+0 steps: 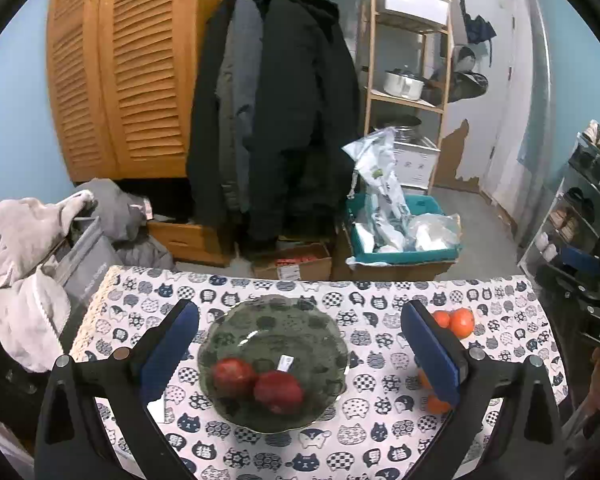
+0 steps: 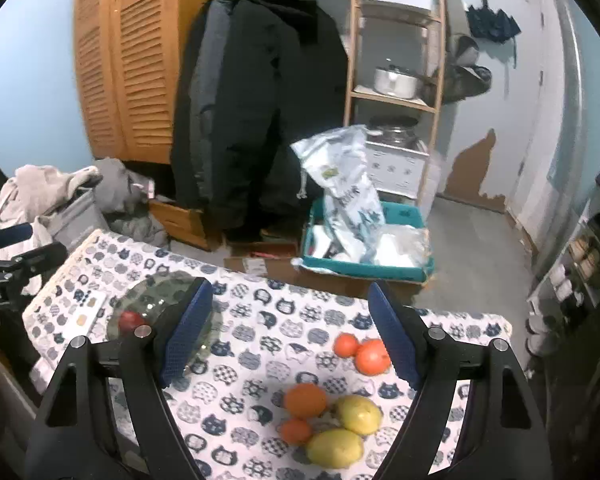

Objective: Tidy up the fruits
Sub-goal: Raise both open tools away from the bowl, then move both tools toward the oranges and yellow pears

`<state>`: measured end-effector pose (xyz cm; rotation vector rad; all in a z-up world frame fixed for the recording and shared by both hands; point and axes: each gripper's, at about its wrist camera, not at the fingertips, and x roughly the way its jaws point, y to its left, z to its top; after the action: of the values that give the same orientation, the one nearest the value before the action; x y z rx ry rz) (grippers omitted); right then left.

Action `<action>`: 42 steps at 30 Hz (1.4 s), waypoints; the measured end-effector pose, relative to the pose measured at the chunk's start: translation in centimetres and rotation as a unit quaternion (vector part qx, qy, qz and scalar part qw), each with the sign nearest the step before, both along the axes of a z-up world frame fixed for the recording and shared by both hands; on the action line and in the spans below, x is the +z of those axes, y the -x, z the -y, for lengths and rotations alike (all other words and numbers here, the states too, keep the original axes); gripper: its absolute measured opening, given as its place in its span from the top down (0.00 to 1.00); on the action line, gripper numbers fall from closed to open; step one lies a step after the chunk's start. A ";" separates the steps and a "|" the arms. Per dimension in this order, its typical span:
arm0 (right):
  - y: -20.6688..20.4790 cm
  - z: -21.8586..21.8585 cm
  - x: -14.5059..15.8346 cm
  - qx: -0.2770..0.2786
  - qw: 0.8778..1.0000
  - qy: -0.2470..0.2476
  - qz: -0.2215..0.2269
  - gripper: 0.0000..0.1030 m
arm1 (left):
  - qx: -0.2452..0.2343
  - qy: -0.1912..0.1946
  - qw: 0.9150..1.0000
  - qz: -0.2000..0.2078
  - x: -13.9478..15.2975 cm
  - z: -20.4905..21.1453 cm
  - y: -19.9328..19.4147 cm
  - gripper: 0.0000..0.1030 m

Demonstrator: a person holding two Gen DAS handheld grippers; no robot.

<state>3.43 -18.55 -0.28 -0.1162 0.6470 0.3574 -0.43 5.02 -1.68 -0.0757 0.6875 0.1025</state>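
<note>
A dark glass plate (image 1: 276, 320) sits on the cat-print tablecloth (image 1: 380, 360) and holds two red apples (image 1: 256, 384). My left gripper (image 1: 300, 354) is open and empty, hovering over the plate. To the right lie loose oranges (image 1: 460, 322). In the right wrist view, several oranges (image 2: 304, 400), with two more further back (image 2: 372, 356), and two yellow lemons (image 2: 358, 414) lie on the cloth. My right gripper (image 2: 290, 340) is open and empty above them. The plate (image 2: 156, 292) with an apple (image 2: 130, 321) is at the left.
The table's far edge drops to a floor with a cardboard box and a teal bin (image 2: 380, 264) of plastic bags. Coats (image 1: 276, 120) hang behind, a wooden shelf (image 1: 408, 96) to the right, laundry (image 1: 32, 272) at the left. A small card (image 2: 88, 312) lies beside the plate.
</note>
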 end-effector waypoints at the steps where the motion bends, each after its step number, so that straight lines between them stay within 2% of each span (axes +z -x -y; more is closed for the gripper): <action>1: 0.0 0.6 0.0 -0.006 1.000 -0.001 0.000 0.22 | -0.002 0.000 1.000 -0.001 0.0 0.4 -0.1 0.01; 12: -0.3 5.6 -0.9 -0.052 0.999 -0.009 -0.011 0.22 | -0.045 -0.011 0.999 -0.024 -0.9 5.2 -1.8 0.01; 22: -1.0 8.0 -3.1 -0.073 0.997 -0.004 -0.038 0.22 | -0.073 -0.016 0.996 -0.055 -3.5 8.2 -3.8 0.01; 31: -2.3 8.8 -6.7 -0.083 0.992 0.011 -0.089 0.22 | -0.095 -0.009 0.990 -0.106 -7.7 10.2 -6.2 0.01; 42: -3.5 9.4 -11.2 -0.089 0.984 0.024 -0.154 0.22 | -0.117 -0.023 0.979 -0.165 -13.1 12.7 -7.8 0.01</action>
<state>6.96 -27.99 -11.51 -0.0481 0.9658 0.1884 7.32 -7.65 -14.75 0.0702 1.0211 -0.0982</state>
